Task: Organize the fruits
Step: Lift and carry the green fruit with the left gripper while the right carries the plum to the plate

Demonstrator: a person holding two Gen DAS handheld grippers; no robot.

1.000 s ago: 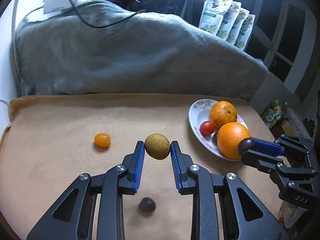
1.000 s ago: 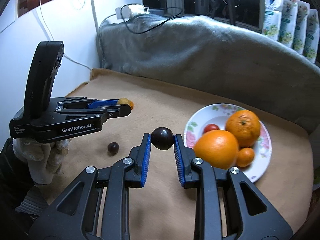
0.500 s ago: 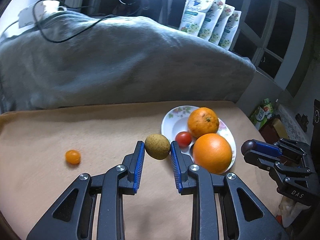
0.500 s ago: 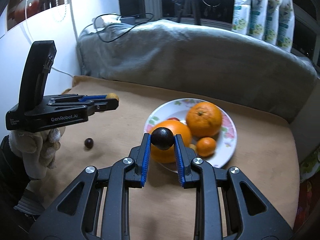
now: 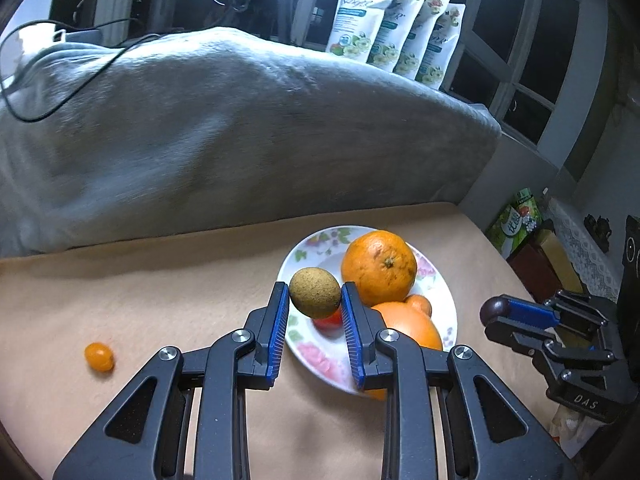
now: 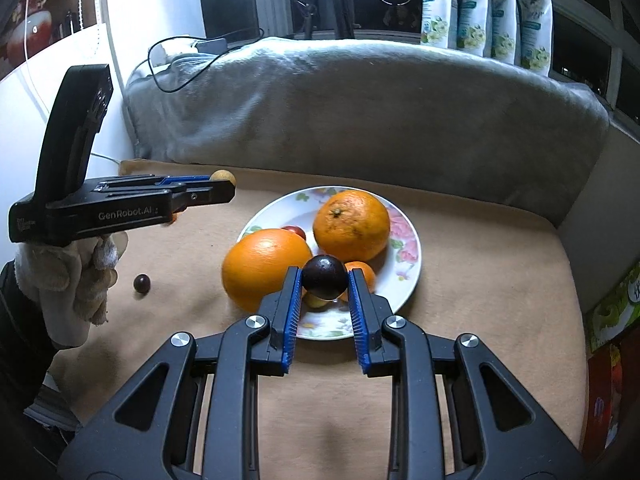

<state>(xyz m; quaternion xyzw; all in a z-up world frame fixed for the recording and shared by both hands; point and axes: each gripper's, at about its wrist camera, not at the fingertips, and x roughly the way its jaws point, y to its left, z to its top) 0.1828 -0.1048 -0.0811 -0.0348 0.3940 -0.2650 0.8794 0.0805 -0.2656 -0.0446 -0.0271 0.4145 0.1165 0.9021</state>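
Note:
My left gripper [image 5: 315, 300] is shut on a brown-green kiwi-like fruit [image 5: 315, 292], held above the near left edge of a flowered white plate [image 5: 320, 356]. My right gripper [image 6: 324, 282] is shut on a dark plum [image 6: 324, 276], held over the plate's [image 6: 404, 280] front part. The plate holds two large oranges [image 6: 351, 225] [image 6: 266, 266], a red cherry tomato [image 6: 296, 231], a small tangerine [image 6: 362, 272] and a small yellowish fruit [image 6: 314, 301]. A small orange kumquat [image 5: 99, 356] and a small dark fruit [image 6: 142, 283] lie loose on the tan mat.
A grey blanket [image 5: 240, 128] bulges behind the mat. Several white pouches [image 5: 396, 36] stand on the window sill. Boxes and packets [image 5: 536, 236] sit beyond the mat's right edge. A white wall [image 6: 60, 92] and cables lie to the left.
Both grippers have moved toward the plate with their fruits. The left one swung right to the plate's edge; the right one came over the plate's front.

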